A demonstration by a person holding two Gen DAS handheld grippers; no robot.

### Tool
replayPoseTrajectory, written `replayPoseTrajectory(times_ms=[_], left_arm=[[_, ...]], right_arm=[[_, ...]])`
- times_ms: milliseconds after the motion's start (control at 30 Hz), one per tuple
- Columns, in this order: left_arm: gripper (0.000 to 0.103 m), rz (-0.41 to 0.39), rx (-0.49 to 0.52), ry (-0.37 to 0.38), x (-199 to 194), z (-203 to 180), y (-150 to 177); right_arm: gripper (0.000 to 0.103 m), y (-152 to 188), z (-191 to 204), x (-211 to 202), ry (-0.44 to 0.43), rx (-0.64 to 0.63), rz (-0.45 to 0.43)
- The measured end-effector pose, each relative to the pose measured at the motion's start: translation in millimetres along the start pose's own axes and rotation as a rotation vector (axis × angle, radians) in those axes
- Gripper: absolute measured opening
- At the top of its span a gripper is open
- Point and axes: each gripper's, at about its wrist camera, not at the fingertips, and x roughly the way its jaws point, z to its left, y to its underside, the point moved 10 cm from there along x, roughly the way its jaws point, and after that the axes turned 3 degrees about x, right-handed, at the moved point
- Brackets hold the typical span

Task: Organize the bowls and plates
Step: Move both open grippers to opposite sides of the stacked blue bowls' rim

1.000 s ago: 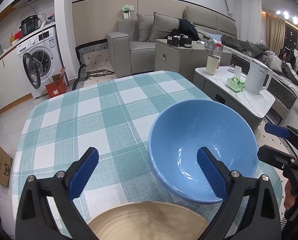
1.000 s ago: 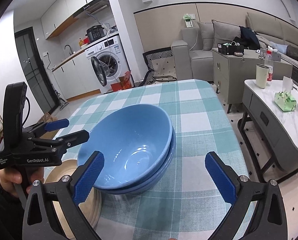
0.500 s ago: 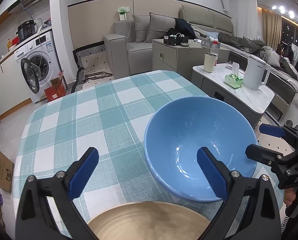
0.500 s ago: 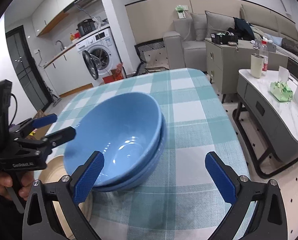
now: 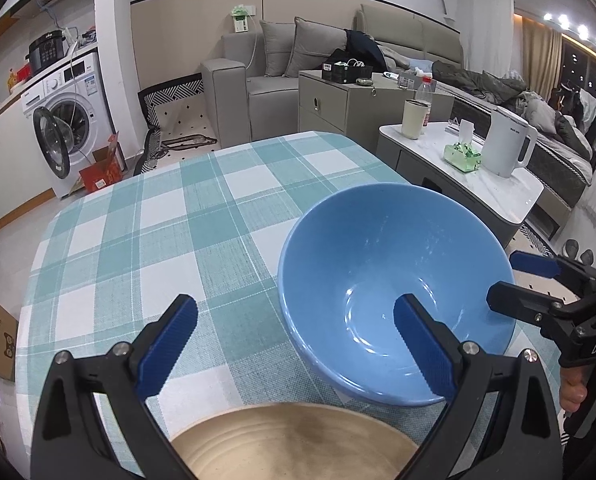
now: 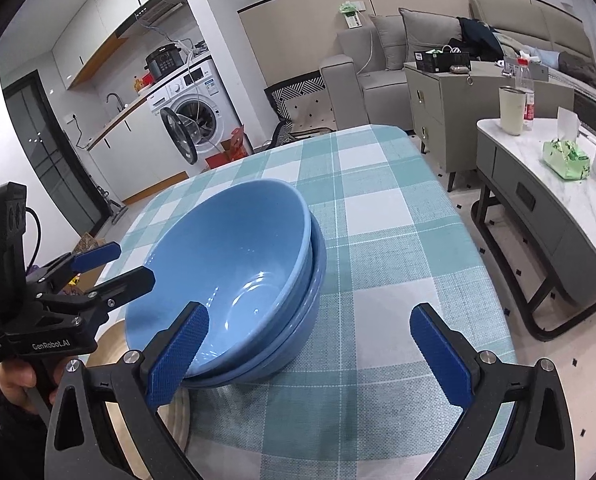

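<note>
**Blue bowls stacked on the checked table, both grippers spread wide**

Left wrist view: blue bowl [image 5: 394,292], smooth and glazed, sits on the teal-and-white checked tablecloth [image 5: 169,232]. The left gripper [image 5: 295,340] has its jaws wide apart, holding nothing; its right blue ribbed pad overlaps the bowl's near rim. A tan plate [image 5: 293,440] with faint concentric rings lies below, between the fingers. The right gripper [image 5: 518,280] hovers beside the bowl's right rim, jaws apart.

Right wrist view: two nested blue bowls [image 6: 233,280] lie left of centre, the upper tilted. The right gripper [image 6: 310,356] is spread wide, empty; its left pad overlaps the bowls' near rim.
</note>
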Motion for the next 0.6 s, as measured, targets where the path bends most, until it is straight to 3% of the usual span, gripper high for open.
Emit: replayPoseTrajectory(times_ms=[333,600], left_arm=[[0.099,0.031,-0.063,0.054,8.5,1.4,7.5],[0.098,0.042,-0.078,0.075,12.4,-0.8,12.1]], right_arm=[[0.101,6.9,5.7,11.5,-0.062,0.04,0.034],[0.091,10.9,10.2,18.6,-0.092,0.054,0.049]])
